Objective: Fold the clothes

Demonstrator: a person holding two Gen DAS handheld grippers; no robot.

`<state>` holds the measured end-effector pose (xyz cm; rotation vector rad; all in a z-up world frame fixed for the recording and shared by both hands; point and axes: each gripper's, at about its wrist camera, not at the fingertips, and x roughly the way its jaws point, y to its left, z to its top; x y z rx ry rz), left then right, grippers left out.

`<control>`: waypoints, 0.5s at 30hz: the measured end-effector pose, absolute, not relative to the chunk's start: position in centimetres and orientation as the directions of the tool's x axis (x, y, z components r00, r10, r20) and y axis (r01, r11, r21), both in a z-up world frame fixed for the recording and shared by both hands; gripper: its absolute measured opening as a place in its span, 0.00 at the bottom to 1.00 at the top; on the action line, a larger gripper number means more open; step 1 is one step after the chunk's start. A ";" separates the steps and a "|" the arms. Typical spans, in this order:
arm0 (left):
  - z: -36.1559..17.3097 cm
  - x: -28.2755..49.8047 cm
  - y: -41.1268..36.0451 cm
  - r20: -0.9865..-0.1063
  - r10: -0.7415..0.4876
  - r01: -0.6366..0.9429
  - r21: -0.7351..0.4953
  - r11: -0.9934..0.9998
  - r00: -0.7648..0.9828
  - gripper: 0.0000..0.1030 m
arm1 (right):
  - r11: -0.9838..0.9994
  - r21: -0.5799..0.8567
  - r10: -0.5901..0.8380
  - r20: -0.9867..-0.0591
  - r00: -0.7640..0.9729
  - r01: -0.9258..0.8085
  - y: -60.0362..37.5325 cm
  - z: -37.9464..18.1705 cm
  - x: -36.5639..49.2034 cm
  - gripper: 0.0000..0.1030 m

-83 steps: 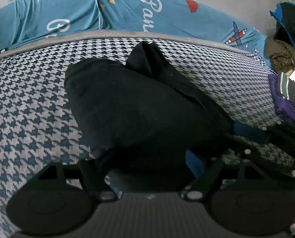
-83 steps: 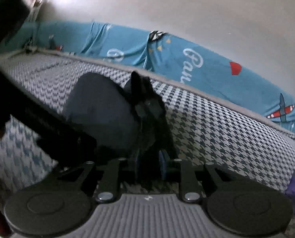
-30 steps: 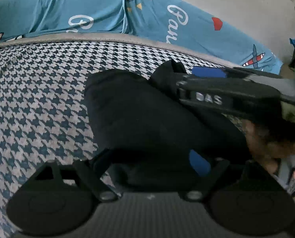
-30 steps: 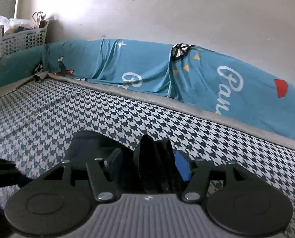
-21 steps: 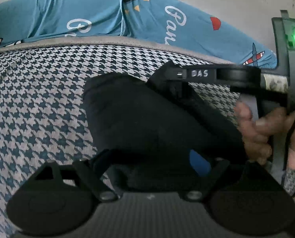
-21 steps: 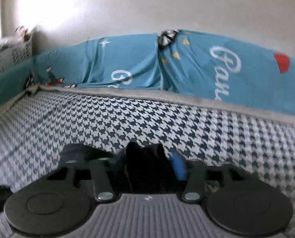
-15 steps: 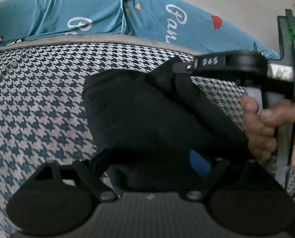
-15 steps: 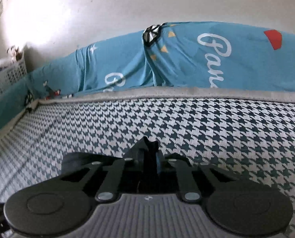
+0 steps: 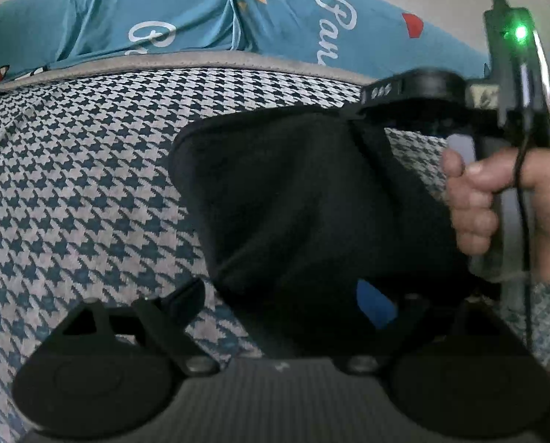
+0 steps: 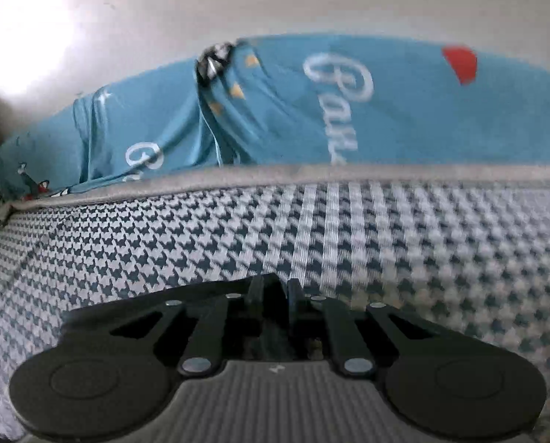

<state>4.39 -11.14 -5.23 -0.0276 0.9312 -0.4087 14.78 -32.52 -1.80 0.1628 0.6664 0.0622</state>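
One black garment (image 9: 311, 199) is pinched by the right gripper (image 10: 275, 288), while the left gripper (image 9: 286, 295) fingers spread around it.

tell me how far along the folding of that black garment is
Partly done, it seems. The black garment lies bunched in a compact heap on the houndstooth bed cover, though I cannot count folds. In hand: the right gripper is shut on its far edge, lifting it, while the left gripper stands open around the near edge. Left: lay that fold over and flatten it.
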 end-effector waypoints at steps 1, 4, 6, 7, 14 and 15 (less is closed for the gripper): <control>-5.2 4.4 -11.1 -0.774 -0.355 0.328 -0.200 0.923 0.525 0.87 | 0.982 0.189 0.109 -0.608 0.787 0.010 -32.9 -1.6 14.7 0.18; -5.0 4.4 -10.8 -0.773 -0.349 0.320 -0.199 0.926 0.530 0.87 | 0.980 0.193 0.085 -0.581 0.810 0.035 -33.9 -0.6 14.0 0.19; -4.9 4.3 -10.6 -0.766 -0.347 0.316 -0.198 0.928 0.540 0.87 | 0.980 0.193 0.076 -0.562 0.823 0.042 -34.4 0.2 13.3 0.19; -4.7 4.3 -10.5 -0.761 -0.350 0.314 -0.202 0.928 0.547 0.87 | 0.978 0.202 0.079 -0.553 0.829 0.042 -34.8 0.6 12.9 0.19; -4.5 4.2 -10.9 -0.740 -0.341 0.317 -0.181 0.931 0.579 0.92 | 0.954 0.290 0.226 -0.534 0.815 -0.074 -36.3 1.2 10.3 0.19; -4.5 4.3 -11.0 -0.743 -0.341 0.316 -0.182 0.931 0.576 0.92 | 0.949 0.303 0.248 -0.530 0.811 -0.092 -36.5 1.3 9.9 0.19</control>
